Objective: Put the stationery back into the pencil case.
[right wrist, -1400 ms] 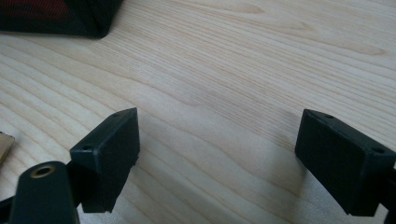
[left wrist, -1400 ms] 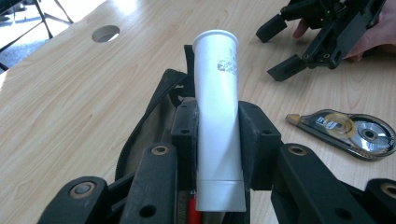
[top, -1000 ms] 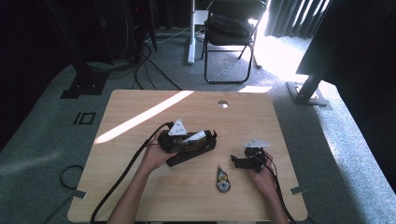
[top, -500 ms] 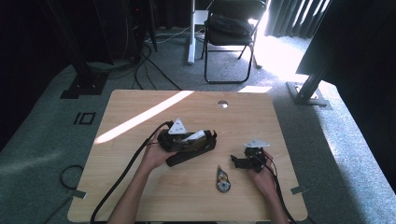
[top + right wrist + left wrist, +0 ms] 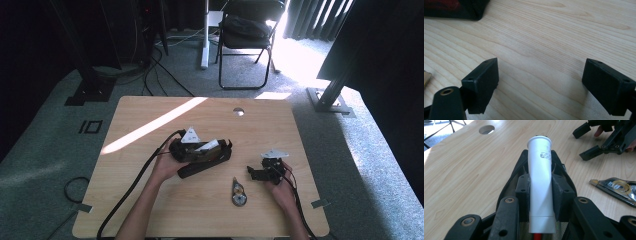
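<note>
Here the pale wooden table (image 5: pixel 150 150) carries a black fabric pencil pouch (image 5: pixel 202 161) lying open near its middle, and the work in hand looks like sliding a white plastic tube (image 5: pixel 540 182) into that pouch. The left gripper (image 5: pixel 540 195) clamps the tube between its two black pads, holding it lengthwise right over the pouch's open mouth, cap end pointing away from the hand. To do this step well, I judge the tube should stay in line with the long opening, go in nose first and low, and be let go only once most of its length sits inside the fabric walls, lest it roll off the edge. The right gripper (image 5: pixel 261 172) rests on the table well to the side, jaws spread wide with nothing between them; it could pin the pouch's rim to keep it from shifting. A small clear tape dispenser (image 5: pixel 238 191) lies near it, apart from the pouch.
</note>
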